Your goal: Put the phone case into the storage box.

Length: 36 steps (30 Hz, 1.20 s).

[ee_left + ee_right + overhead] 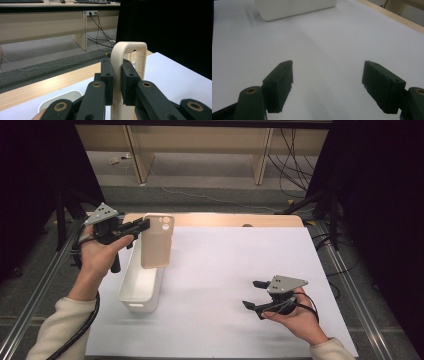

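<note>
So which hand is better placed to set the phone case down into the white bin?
Left. The left gripper is already clamped on the beige phone case, held upright over the white bin. The right gripper rests open, apart on the white sheet.

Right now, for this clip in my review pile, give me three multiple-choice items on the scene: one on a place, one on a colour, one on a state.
1. Where is the phone case?
A. lying on the white sheet
B. held up over the white bin
C. on the floor

2. What colour is the phone case?
A. beige
B. red
C. blue

3. How does the right claw stand?
A. shut on the case
B. shut on nothing
C. open, holding nothing

Key: 1 B, the left claw pinches its edge above the bin. 2 A, cream-beige in both the high and left gripper views. 3 C, its jaws stand apart over bare sheet.
</note>
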{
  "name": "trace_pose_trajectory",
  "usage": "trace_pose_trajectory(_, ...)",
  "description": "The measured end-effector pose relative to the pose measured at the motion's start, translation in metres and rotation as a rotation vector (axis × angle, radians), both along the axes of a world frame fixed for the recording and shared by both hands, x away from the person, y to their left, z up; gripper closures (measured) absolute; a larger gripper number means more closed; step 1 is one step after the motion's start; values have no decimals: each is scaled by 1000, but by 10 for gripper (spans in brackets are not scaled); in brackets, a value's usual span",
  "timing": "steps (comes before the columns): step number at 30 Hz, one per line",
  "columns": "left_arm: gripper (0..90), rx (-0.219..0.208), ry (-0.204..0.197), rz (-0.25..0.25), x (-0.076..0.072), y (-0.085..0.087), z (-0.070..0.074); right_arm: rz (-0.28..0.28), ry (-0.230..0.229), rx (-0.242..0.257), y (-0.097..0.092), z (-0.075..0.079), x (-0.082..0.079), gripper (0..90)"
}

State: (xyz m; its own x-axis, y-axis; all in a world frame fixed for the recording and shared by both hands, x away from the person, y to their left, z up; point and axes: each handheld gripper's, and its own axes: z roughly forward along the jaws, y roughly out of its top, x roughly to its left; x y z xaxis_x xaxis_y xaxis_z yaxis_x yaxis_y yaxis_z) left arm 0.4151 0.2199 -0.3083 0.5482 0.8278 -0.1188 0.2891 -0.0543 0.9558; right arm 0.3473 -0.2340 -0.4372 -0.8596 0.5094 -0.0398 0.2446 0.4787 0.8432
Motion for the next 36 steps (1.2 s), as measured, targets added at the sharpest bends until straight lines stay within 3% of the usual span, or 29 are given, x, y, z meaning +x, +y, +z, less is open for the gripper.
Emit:
trace_pose_trajectory(16, 817, 20, -20, 12, 6, 5, -3, 2, 0, 1, 0, 0, 0, 262)
trace_pose_trajectory(36, 817, 28, -16, 24, 15, 12, -7, 1, 2, 1, 1, -1, 0, 262)
